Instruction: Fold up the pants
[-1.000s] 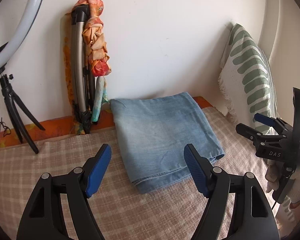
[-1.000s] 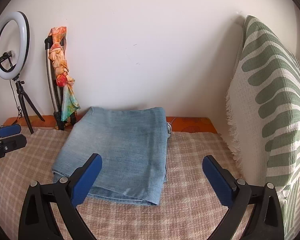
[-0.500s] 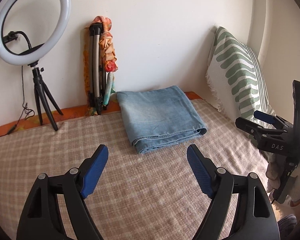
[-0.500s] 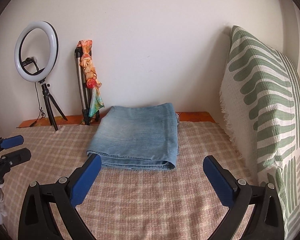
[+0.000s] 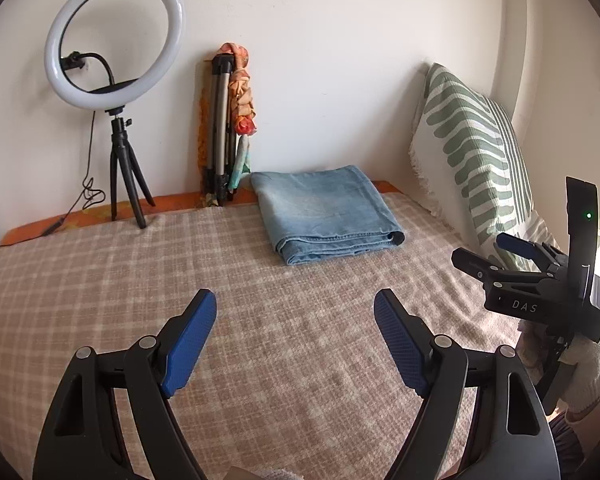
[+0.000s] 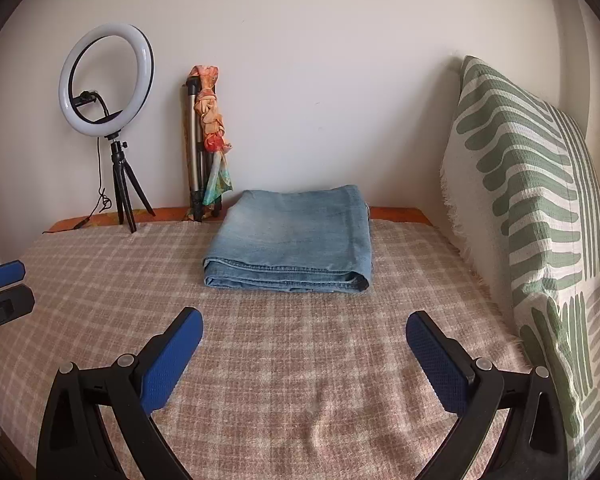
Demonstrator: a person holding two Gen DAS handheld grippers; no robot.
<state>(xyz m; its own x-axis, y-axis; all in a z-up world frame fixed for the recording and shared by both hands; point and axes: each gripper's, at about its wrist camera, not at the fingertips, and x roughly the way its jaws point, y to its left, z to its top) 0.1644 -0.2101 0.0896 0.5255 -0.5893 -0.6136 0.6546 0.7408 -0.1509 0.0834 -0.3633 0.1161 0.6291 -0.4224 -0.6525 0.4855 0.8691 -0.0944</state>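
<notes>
Light blue denim pants (image 5: 326, 212) (image 6: 292, 246) lie folded into a flat rectangle on the checked beige blanket (image 5: 260, 312), near the wall. My left gripper (image 5: 294, 304) hangs open over the blanket, well in front of the pants, nothing between its blue pads. My right gripper (image 6: 302, 322) is also open and empty, a good way short of the folded edge. In the left wrist view the right gripper (image 5: 496, 250) shows at the right edge, held by a gloved hand (image 5: 588, 372). The left gripper's tip (image 6: 2, 280) pokes into the right wrist view at the left edge.
A ring light on a small tripod (image 5: 116, 60) (image 6: 108, 80) stands at the back left. A folded tripod wrapped in an orange scarf (image 5: 228, 120) (image 6: 206, 136) leans on the wall beside the pants. A green-patterned pillow (image 5: 472, 156) (image 6: 540, 216) rises along the right side.
Both grippers have pulled back from the pants, which now lie farther off and smaller in both views. The pants have not moved. The ring light has come fully into view.
</notes>
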